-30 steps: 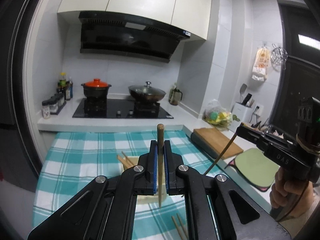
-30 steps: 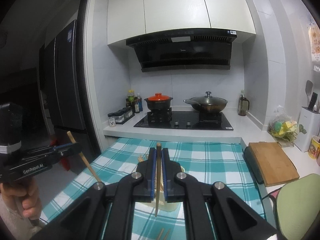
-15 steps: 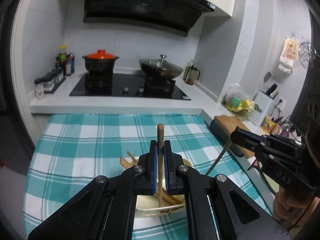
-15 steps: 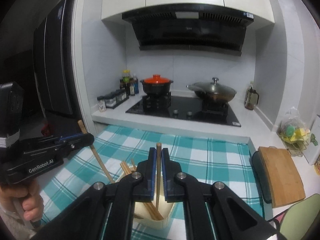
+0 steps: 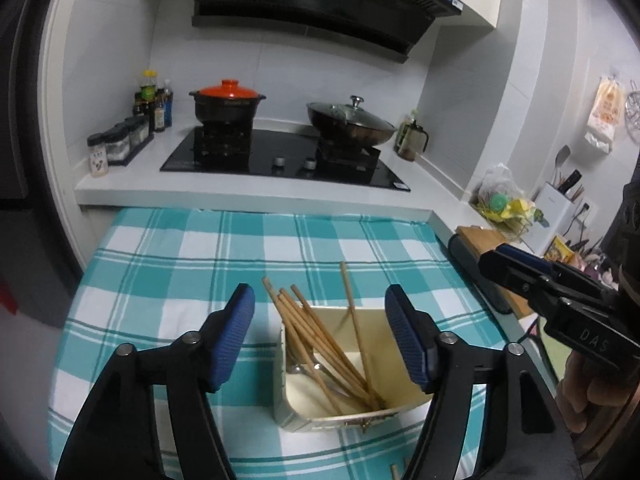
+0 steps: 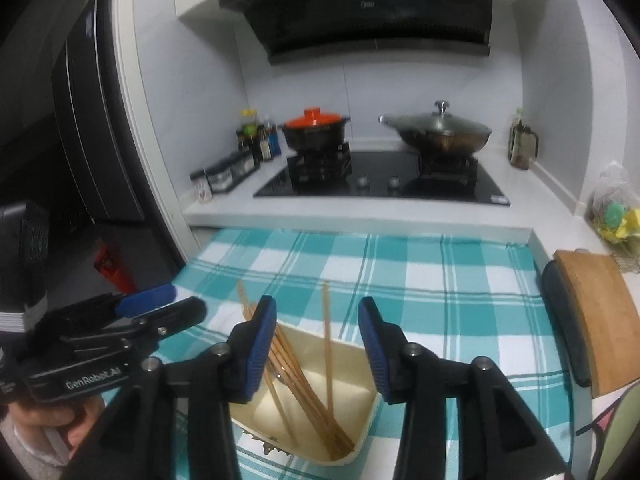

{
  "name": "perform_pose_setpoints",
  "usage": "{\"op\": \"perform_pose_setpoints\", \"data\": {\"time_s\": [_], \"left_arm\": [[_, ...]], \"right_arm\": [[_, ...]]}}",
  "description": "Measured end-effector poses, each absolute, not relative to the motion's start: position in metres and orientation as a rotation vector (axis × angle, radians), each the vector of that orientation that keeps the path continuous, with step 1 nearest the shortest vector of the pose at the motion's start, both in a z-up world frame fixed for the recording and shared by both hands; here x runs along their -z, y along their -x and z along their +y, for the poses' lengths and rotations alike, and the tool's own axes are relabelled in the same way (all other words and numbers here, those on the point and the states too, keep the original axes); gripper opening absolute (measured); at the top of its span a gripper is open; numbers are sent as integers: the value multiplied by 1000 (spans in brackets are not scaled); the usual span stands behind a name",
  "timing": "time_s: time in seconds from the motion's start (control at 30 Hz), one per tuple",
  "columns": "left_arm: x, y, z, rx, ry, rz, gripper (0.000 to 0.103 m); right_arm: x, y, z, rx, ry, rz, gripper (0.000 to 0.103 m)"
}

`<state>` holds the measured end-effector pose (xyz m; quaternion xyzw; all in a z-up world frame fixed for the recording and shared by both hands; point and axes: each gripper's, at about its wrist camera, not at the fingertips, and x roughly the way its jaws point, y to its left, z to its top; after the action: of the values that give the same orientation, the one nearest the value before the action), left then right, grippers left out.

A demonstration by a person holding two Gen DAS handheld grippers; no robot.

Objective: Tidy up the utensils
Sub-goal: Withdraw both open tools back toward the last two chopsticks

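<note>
In the left wrist view, the left tongs (image 5: 320,336) are seen wide, with the jaws opening, and nothing is pressed between the blue pads (image 5: 234,336). Below them a cream box (image 5: 360,416) is placed on the surface covered with a teal checked cloth (image 5: 160,264). A bundle of wooden chopsticks (image 5: 316,340) is leaned inside the box, the tips sticking up over its far wall, and one chopstick is set apart from the rest. At the right edge the right tongs (image 5: 516,268) are held by a hand (image 5: 588,384).

In the right wrist view, the right tongs (image 6: 318,344) are seen moderately wide and opening, with nothing gripped. The same box (image 6: 360,436) is found under them, with the chopsticks (image 6: 304,376) in it. The left tongs (image 6: 160,304) are seen at the left. A cutting board (image 6: 596,320) is laid at the right.
</note>
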<state>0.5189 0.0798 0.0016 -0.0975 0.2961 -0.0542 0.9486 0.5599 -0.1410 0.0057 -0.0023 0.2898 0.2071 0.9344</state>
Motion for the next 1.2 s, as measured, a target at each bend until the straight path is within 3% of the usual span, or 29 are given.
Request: {"op": "perform_pose_setpoints", "data": {"time_s": [0.2,0.3,0.7,0.97,1.2], "left_arm": [[-26,-447,88,132,123,571,90],[-22,-406,91,147,80,588,94],[53,-289,80,112,60,697,95],[128,-261,48,86,127,757,97],[178,-278,5,162,88,861,96]], "right_arm": [[-35,-500,-166,-391,24,494,44],[-40,-466,-181,-375,33,481,44],[-19,-345,-227,-279,119,483,44],[72,-289,-237,-199,45,545,44],[179,-277,-236,-183,-16,764,44]]}}
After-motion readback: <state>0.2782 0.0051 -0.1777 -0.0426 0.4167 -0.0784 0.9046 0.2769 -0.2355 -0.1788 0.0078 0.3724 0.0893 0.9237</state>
